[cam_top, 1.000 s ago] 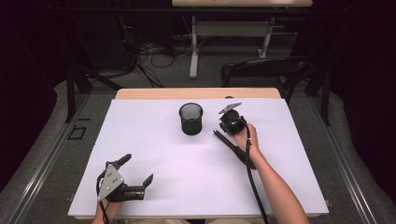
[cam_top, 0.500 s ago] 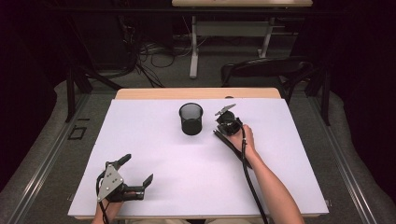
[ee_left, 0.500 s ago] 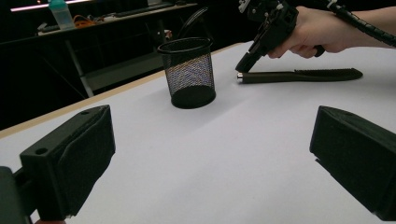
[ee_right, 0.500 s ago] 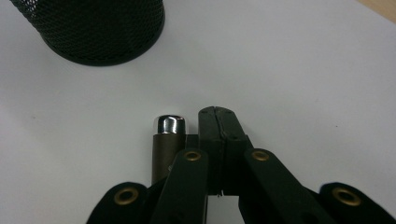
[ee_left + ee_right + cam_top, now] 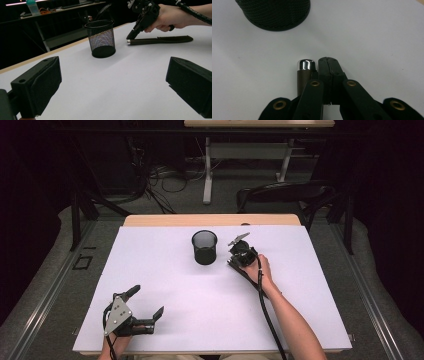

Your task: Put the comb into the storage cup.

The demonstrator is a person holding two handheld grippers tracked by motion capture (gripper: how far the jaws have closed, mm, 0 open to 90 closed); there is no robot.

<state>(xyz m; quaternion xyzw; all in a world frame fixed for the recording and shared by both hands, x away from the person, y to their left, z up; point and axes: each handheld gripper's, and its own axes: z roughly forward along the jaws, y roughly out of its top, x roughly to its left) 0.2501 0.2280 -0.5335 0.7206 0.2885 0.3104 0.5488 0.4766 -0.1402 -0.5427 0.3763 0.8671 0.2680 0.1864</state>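
Note:
A black mesh cup (image 5: 204,247) (image 5: 101,37) (image 5: 274,12) stands upright at the middle back of the white table. To its right a dark pen with a silver end (image 5: 305,65) (image 5: 160,40) (image 5: 239,269) lies flat. My right gripper (image 5: 232,261) (image 5: 328,65) (image 5: 130,37) points down at the table with its jaws shut on each other. The pen's silver end lies just beside the tips, not between them. My left gripper (image 5: 147,302) (image 5: 112,85) rests at the near left with its jaws wide open and nothing between them.
The white sheet (image 5: 310,285) covers most of the table, with a wooden strip (image 5: 210,220) at the far edge. A dark chair (image 5: 285,195) and desk legs stand beyond it. The right gripper's cable (image 5: 267,315) trails along the forearm.
The right gripper has edged slightly left and lower beside the pen. The left gripper has stayed where it was.

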